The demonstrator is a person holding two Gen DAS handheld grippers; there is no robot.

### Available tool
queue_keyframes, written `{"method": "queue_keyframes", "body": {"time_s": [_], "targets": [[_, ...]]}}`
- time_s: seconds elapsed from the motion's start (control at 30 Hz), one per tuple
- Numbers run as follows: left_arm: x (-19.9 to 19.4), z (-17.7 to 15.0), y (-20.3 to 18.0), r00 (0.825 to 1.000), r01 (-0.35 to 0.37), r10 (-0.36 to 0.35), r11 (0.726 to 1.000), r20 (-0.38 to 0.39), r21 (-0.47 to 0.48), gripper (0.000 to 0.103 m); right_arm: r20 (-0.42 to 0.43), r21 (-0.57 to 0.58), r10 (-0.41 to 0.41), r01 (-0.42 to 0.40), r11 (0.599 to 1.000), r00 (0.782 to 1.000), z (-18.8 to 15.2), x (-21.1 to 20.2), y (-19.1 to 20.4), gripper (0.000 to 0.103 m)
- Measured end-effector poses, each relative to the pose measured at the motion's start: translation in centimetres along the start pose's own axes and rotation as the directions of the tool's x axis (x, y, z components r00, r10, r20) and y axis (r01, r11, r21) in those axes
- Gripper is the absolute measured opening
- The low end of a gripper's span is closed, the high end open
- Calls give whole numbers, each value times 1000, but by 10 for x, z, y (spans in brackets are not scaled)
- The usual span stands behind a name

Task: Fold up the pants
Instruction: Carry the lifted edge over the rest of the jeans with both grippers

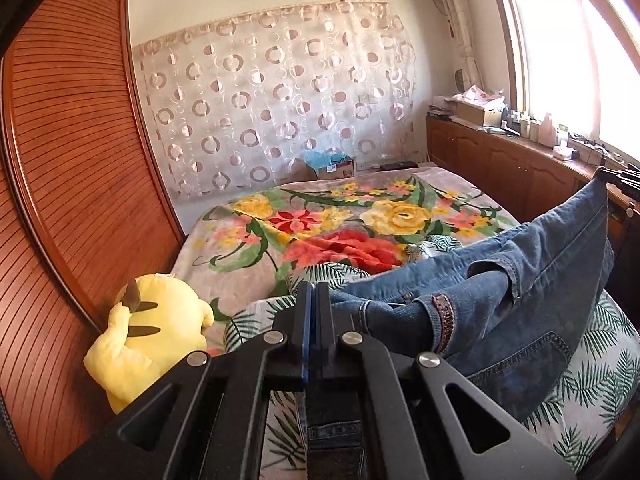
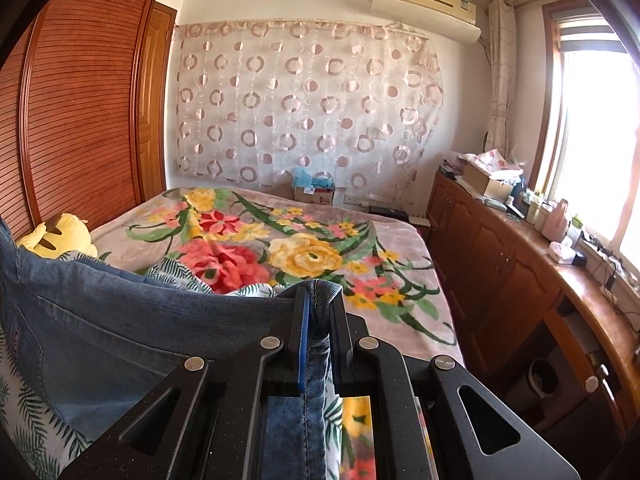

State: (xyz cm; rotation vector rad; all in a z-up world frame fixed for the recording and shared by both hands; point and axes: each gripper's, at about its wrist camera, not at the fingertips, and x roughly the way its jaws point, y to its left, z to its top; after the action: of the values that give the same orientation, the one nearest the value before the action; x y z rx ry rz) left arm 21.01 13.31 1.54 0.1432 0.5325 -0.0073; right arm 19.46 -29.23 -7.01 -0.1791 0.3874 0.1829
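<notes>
The pants are blue denim jeans [image 1: 520, 280], held up between both grippers above the bed. My left gripper [image 1: 314, 296] is shut on one edge of the jeans; denim shows between its fingers lower down. My right gripper [image 2: 318, 296] is shut on another edge of the jeans [image 2: 120, 320], with a denim fold bulging over its fingertips. In the left wrist view the jeans stretch up and right to the right gripper [image 1: 618, 180] at the frame's edge. A back pocket and a brown waist patch face the left camera.
The bed carries a floral blanket [image 2: 304, 240] and a palm-leaf sheet [image 1: 600, 360] near me. A yellow plush toy [image 1: 148, 336] lies at the bed's left by the wooden wardrobe [image 1: 72, 160]. A wooden cabinet [image 2: 500, 264] with clutter runs along the right under the window.
</notes>
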Motion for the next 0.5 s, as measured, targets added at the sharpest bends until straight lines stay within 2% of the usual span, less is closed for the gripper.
{"method": "queue_keyframes", "body": {"time_s": [0.23,0.5], "targets": [[55,15,10,999,-15,14,1000,-44,-12,2,-35,-4,-17,17,1000,999,2,41,-1,8],[115,11,12,992,-18,15,1000,-122,-24,2,-121,-26,-10,7,1000,993,9,99,11,8]]}}
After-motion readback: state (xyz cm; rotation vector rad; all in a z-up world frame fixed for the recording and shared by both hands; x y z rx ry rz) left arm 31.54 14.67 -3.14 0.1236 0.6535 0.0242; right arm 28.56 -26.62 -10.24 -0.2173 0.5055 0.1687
